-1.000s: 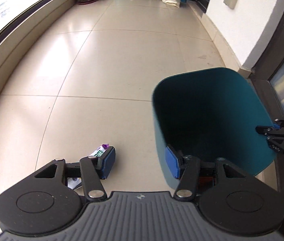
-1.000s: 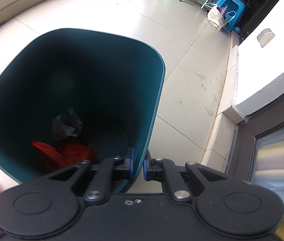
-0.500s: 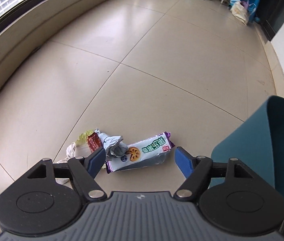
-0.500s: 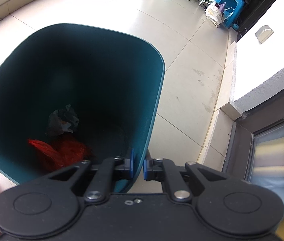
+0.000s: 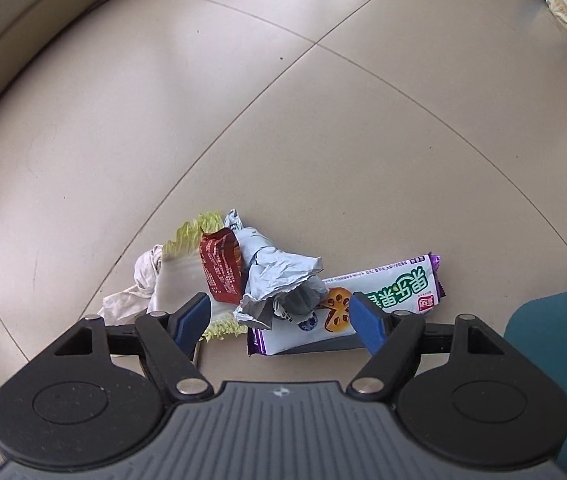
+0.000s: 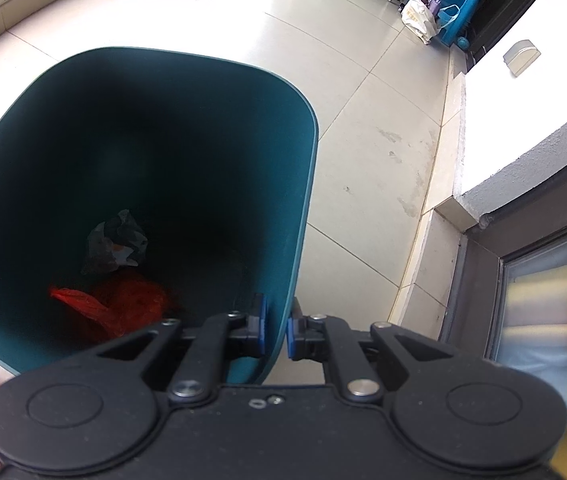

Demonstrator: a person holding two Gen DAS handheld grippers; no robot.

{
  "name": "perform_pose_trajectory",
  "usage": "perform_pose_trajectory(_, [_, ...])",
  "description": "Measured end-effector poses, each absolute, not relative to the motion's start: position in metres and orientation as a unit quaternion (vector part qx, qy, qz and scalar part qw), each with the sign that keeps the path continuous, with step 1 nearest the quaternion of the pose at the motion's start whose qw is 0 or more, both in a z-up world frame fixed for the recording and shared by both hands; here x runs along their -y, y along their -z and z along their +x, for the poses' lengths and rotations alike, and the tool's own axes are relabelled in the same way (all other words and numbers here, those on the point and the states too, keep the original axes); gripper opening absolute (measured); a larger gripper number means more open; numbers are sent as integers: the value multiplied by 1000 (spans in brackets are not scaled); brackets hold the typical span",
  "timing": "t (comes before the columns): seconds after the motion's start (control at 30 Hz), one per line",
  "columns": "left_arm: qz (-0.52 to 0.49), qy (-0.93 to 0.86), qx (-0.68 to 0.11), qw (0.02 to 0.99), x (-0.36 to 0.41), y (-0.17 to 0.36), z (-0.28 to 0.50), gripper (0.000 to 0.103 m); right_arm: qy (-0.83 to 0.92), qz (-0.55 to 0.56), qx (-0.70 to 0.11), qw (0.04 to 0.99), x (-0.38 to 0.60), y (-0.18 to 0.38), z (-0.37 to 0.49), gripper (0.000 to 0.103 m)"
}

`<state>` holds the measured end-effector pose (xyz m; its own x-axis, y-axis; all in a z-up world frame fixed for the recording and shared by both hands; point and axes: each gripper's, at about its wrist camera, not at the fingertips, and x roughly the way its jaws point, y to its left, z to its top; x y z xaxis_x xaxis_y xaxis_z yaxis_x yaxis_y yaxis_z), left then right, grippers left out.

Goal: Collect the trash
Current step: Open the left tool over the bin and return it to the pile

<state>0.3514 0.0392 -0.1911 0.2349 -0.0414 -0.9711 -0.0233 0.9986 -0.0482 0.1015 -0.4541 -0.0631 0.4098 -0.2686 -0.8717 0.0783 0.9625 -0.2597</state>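
Swung away from the teal bin [image 5: 559,364], the left gripper [image 5: 279,314] now hangs spread over floor litter: a crumpled grey wrapper [image 5: 279,272] lies between its fingers, a snack packet [image 5: 387,296] stretching crosswise toward the right finger (nearer hand: left). Pale tiled floor [image 5: 243,100], open room. The right gripper [image 6: 276,330] pinches the bin's rim.

The left gripper [image 5: 279,318] has swung off the bin [image 5: 559,360] and dropped toward the floor, its jaws spread wider than a second ago. The bin, which filled its view's right half, now shows only as a sliver at 4 o'clock. The trash pile [image 5: 239,276] (a glimpse behind one finger before) has grown large at 6 o'clock, its snack wrapper [image 5: 387,292] and crumpled paper [image 5: 279,268] lying between the open fingers.
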Motion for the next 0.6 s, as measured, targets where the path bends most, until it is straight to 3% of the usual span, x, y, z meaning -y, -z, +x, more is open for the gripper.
perform_pose_trajectory(0.33, [-29,-19,-636,771,-34,227,374,74,119,-87,-542,827,456,67,102,10])
perform_pose_trajectory(0.4, [-24,-25,-638,770,-34,231,375,62,122,-86,-544,826,457,67,102,10])
perform_pose_trajectory(0.53, [-31,-27,-644,764,-38,236,375,49,125,-87,-546,824,459,69,102,11])
perform_pose_trajectory(0.6, [-25,-30,-640,767,-38,234,373,32,125,-87,-546,824,460,69,104,11])
